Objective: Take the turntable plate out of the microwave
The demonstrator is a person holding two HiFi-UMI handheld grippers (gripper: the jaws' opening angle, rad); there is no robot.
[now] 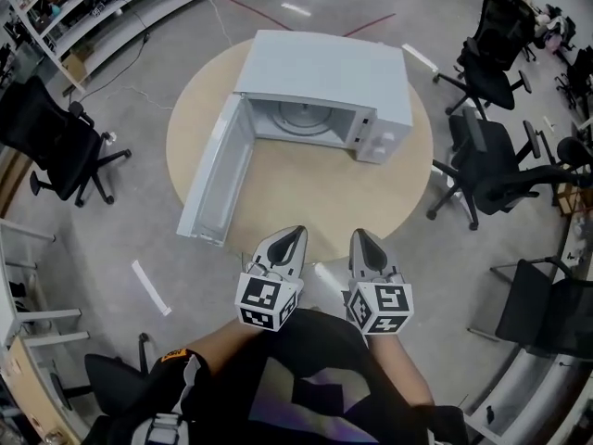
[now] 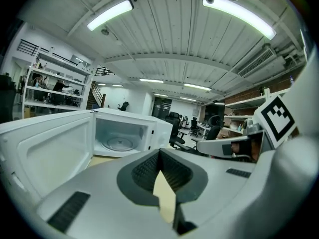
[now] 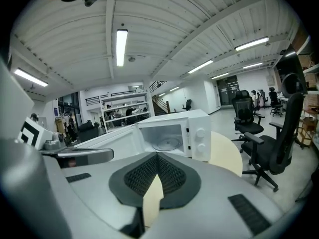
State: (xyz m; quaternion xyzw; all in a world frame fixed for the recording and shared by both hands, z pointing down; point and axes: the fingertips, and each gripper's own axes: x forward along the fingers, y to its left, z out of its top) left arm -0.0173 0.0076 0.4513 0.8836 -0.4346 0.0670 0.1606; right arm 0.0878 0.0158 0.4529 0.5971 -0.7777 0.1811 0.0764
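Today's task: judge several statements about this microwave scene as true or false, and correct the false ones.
1. The microwave door is open. True.
2. The turntable plate lies on the table. False: it sits inside the microwave.
3. The left gripper has its fingers together and holds nothing. True.
4. The right gripper reaches inside the microwave. False: it is over the table's near edge, short of the microwave.
5. Several office chairs stand around the table. True.
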